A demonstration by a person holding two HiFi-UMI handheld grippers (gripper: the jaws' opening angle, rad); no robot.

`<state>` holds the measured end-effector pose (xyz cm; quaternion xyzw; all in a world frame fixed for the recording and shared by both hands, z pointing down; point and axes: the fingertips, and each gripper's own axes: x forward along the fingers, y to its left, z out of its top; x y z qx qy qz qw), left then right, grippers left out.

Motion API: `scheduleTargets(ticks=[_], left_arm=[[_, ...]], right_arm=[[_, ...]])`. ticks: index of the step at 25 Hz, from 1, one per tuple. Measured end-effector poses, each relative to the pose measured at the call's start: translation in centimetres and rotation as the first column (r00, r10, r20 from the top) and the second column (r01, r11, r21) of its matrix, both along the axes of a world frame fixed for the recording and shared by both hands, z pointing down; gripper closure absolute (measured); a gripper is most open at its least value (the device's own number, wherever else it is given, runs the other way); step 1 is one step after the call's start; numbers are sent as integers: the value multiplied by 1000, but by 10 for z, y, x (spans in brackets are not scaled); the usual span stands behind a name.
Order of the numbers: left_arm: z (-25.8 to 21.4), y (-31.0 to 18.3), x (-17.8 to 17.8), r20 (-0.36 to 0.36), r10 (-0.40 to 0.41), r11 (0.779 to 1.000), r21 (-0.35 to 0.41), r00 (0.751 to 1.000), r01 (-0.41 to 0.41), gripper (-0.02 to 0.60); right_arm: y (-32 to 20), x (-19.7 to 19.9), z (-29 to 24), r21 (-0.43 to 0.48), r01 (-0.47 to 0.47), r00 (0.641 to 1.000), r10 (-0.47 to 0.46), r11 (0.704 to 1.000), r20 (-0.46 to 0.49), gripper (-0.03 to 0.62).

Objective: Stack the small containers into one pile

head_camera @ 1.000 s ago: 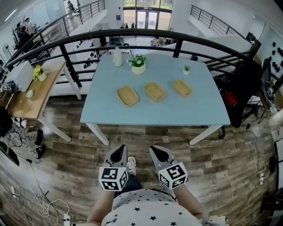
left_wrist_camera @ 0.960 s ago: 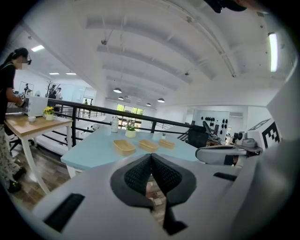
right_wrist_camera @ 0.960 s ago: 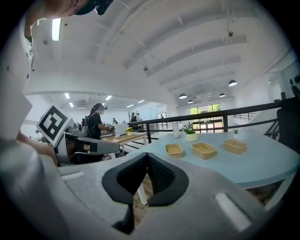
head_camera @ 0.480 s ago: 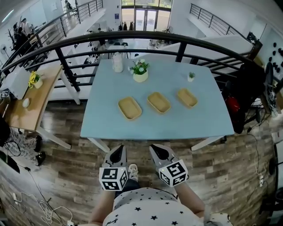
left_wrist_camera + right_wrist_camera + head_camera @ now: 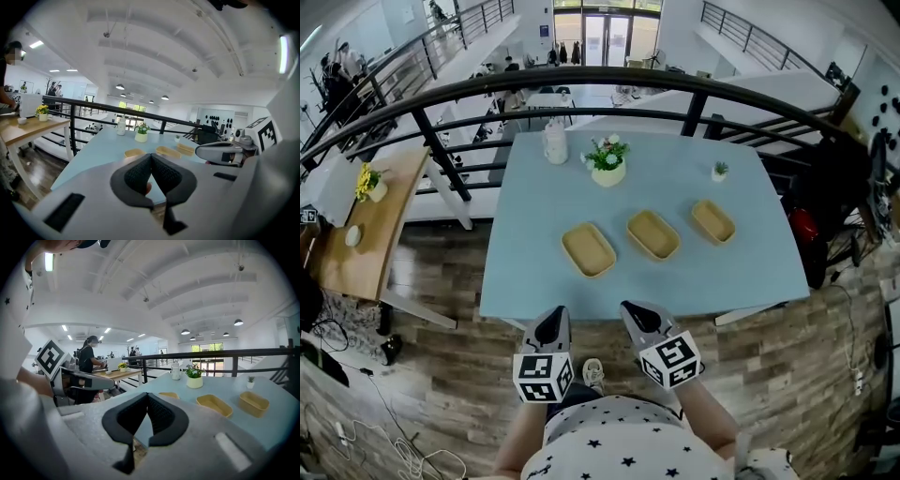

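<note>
Three small tan containers lie in a row, apart from each other, on the light blue table [image 5: 534, 281]: a left container [image 5: 588, 249], a middle container [image 5: 652, 234] and a right container [image 5: 712, 221]. Both grippers hang close to my body, short of the table's near edge. My left gripper [image 5: 551, 321] is shut and empty. So is my right gripper [image 5: 636, 313]. In the left gripper view the jaws [image 5: 151, 157] meet in front of the containers [image 5: 167, 151]. The right gripper view shows the same containers [image 5: 215, 405] beyond closed jaws [image 5: 147, 397].
At the table's far side stand a white flower pot [image 5: 608, 161], a white bottle [image 5: 555, 143] and a tiny potted plant [image 5: 719, 171]. A black railing [image 5: 581, 80] curves behind the table. To the left is a wooden desk [image 5: 356, 234]. Wood-plank floor lies underfoot.
The table and containers have come nearer and lower in the head view. Both grippers stay shut in front of my body.
</note>
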<state>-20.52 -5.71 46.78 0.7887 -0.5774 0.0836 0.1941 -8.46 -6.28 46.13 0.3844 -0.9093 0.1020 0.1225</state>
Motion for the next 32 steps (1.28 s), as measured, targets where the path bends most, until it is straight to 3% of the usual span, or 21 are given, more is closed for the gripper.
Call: scheduleTargets(ticks=[8, 18, 21, 26, 32], left_arm=[[16, -41, -21, 1, 1, 1000, -27, 1000, -1, 578], [34, -73, -41, -2, 3, 998, -66, 1000, -3, 578], [40, -78, -43, -5, 6, 997, -83, 1000, -6, 580], [49, -86, -45, -7, 20, 994, -103, 1000, -21, 578], [57, -89, -43, -12, 28, 993, -118, 1000, -29, 580]], right_arm=[[-54, -14, 19, -7, 10, 998, -10, 1000, -65, 588], [-102, -35, 52, -7, 68, 960, -68, 998, -273, 588], [-109, -40, 63, 1, 127, 926, -118, 992, -360, 588], [-116, -46, 86, 12, 221, 840, -184, 975, -510, 588], [-117, -51, 110, -20, 331, 737, -272, 943, -619, 585]])
